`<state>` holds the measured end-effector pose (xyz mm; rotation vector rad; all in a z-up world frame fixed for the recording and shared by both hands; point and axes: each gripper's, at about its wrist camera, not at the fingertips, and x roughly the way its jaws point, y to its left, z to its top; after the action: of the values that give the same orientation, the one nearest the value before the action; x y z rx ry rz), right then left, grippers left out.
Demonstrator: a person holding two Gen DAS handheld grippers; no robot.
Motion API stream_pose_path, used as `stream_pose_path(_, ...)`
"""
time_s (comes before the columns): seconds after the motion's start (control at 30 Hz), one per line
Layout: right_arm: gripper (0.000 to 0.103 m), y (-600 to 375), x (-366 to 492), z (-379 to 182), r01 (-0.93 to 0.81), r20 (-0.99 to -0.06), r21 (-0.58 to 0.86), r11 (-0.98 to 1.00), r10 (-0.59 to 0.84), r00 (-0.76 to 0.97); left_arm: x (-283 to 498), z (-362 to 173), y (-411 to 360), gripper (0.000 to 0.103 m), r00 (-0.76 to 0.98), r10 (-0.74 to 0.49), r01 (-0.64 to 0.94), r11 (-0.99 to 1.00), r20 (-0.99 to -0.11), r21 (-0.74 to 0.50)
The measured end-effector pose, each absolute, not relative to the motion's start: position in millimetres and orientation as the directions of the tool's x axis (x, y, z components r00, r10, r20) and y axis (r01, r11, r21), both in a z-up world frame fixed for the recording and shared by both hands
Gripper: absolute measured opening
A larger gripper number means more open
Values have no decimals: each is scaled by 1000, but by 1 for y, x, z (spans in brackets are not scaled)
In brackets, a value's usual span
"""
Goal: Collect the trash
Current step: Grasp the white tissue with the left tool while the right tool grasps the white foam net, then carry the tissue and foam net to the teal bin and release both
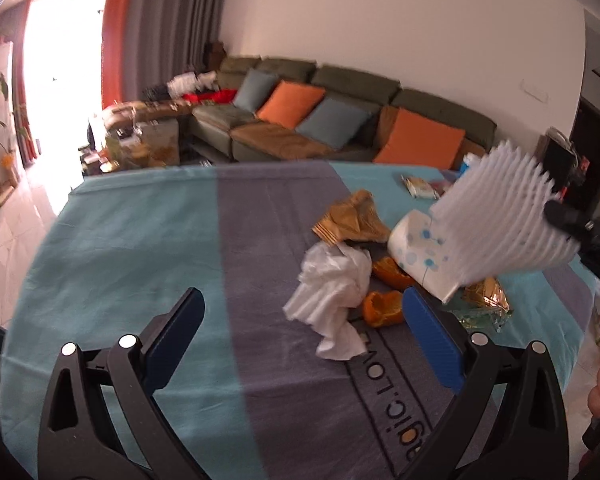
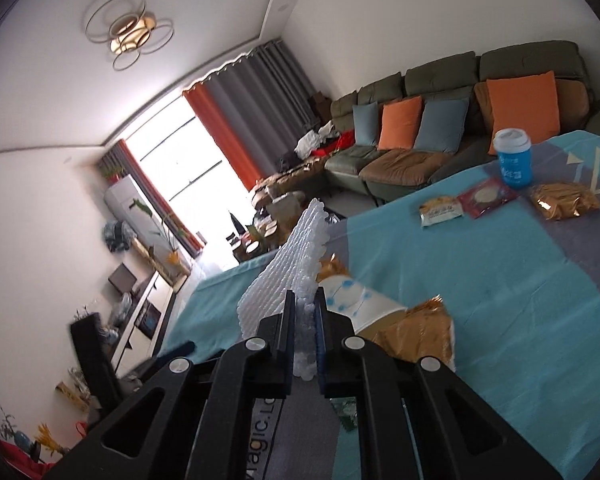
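Note:
My right gripper (image 2: 305, 320) is shut on a white foam net sleeve (image 2: 292, 256) and holds it above the table; the sleeve (image 1: 504, 216) also shows lifted at the right in the left wrist view. My left gripper (image 1: 300, 312) is open and empty, low over the cloth, just in front of a crumpled white tissue (image 1: 336, 292). Around the tissue lie orange peels (image 1: 382, 308), a tipped paper cup (image 1: 420, 256) and gold wrappers (image 1: 352, 216). The cup (image 2: 352, 304) and a gold wrapper (image 2: 416, 332) lie under the right gripper.
The table has a teal and grey cloth (image 1: 140, 248). At its far side stand a blue cup with a lid (image 2: 512, 158), snack packets (image 2: 440, 210) and another gold wrapper (image 2: 564, 200). A green sofa (image 1: 340, 120) with cushions is behind the table.

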<state>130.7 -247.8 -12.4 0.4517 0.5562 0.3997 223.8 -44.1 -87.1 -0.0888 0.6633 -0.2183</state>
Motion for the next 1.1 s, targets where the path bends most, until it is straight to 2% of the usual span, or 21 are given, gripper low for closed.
stream_pose_path(0.23,7,-259,136,-16,-223,-411,527,820,476,778,259,-95,-48,97,731,-253,161,967,-634,-200)
stream_pose_path(0.3,7,-260,136,-16,-222,-410,531,818,477,777,270,-98,-53,91,713,-268,172,963,-648,-208)
stream_pose_path(0.37,7,-262,135,-16,-221,-406,530,818,474,781,282,-104,-56,80,681,-287,177,957,-673,-228)
stream_pose_path(0.5,8,-266,136,-16,-213,-408,529,822,466,785,301,-116,-61,72,636,-316,183,948,-704,-260)
stream_pose_path(0.57,8,-269,138,-18,-207,-410,531,822,463,786,311,-122,-59,59,606,-338,173,939,-720,-296)
stream_pose_path(0.63,8,-269,137,-19,-205,-410,533,821,462,786,313,-127,-59,53,593,-361,172,930,-720,-325)
stream_pose_path(0.8,8,-267,136,-19,-205,-412,529,824,460,787,314,-134,-61,28,571,-397,178,914,-718,-364)
stream_pose_path(0.83,8,-267,135,-18,-206,-410,527,824,459,788,312,-134,-62,20,569,-402,178,912,-718,-369)
stream_pose_path(1.1,8,-263,130,-15,-220,-401,522,824,465,789,288,-122,-48,14,628,-388,165,914,-675,-372)
